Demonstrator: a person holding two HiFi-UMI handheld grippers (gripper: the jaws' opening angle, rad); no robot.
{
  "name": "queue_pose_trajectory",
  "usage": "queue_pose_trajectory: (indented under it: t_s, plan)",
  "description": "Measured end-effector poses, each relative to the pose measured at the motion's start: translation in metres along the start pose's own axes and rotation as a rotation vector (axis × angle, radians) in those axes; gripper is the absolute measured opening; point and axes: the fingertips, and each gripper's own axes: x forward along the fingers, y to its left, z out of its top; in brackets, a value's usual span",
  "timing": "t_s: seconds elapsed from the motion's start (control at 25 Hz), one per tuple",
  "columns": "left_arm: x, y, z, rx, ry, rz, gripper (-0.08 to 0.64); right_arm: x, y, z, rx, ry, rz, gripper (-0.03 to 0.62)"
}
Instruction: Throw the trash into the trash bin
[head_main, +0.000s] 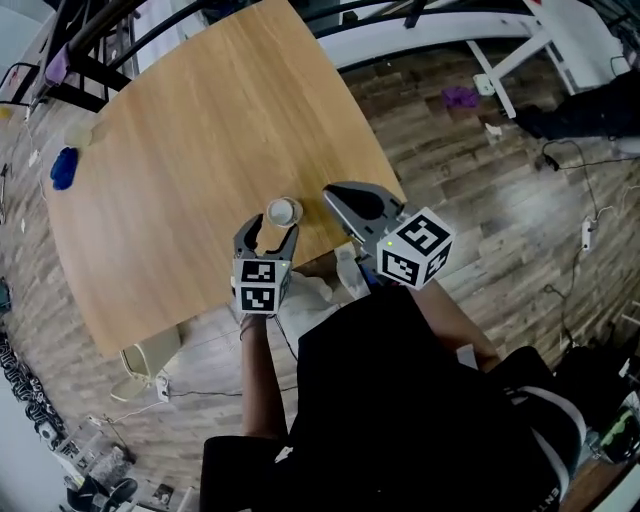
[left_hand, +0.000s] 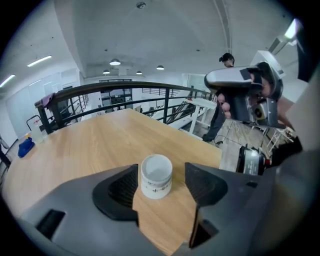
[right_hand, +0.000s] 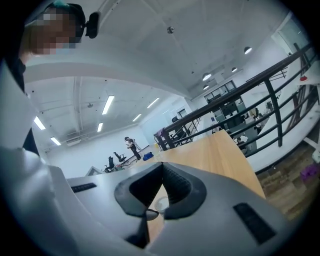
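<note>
Matt wood table (head_main: 200, 130), smooth paper cup (head_main: 283, 211)

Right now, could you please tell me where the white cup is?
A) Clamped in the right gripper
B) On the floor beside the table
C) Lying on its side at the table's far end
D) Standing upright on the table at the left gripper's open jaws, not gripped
D: the white cup stands upright on the wooden table, at the gap of the left gripper, whose jaws stand apart and do not touch it.
</note>
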Motion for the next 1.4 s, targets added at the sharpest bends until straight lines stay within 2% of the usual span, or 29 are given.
queue_pose_trajectory:
  t_s: [0.08,0.32,0.36,0.6,0.84,1.0,1.12,1.28,1.4]
  plan:
    - [0.016,0.003,-0.005,-0.009,0.02,-0.008,0.311,-0.001,-0.006,-0.003,0.002,0.005,-0.012,-0.003]
    - [0.043,0.004,-0.007,0.011,0.053,-0.034,0.296,-0.007,-0.018,-0.011,0.007,0.022,-0.044,-0.003]
    - [0.043,0.004,-0.005,0.005,0.042,-0.036,0.275,-0.008,-0.02,-0.013,0.008,0.027,-0.049,-0.003]
    - [0.034,0.003,0.01,-0.028,-0.019,-0.029,0.273,-0.011,-0.023,-0.011,0.003,0.034,-0.05,-0.003]
    - [-0.002,0.007,0.03,-0.096,-0.094,0.011,0.273,-0.003,0.0,0.005,-0.027,0.031,0.011,-0.003]
    - [-0.051,0.027,0.039,-0.163,-0.197,0.116,0.273,0.021,0.032,0.014,-0.066,0.063,0.117,-0.003]
    - [-0.098,0.05,0.031,-0.242,-0.262,0.21,0.273,0.045,0.064,0.011,-0.1,0.112,0.203,-0.003]
    - [-0.167,0.077,0.015,-0.341,-0.363,0.33,0.273,0.075,0.125,-0.006,-0.151,0.193,0.338,-0.003]
    - [-0.225,0.103,-0.005,-0.403,-0.44,0.456,0.273,0.105,0.182,-0.021,-0.208,0.241,0.465,-0.003]
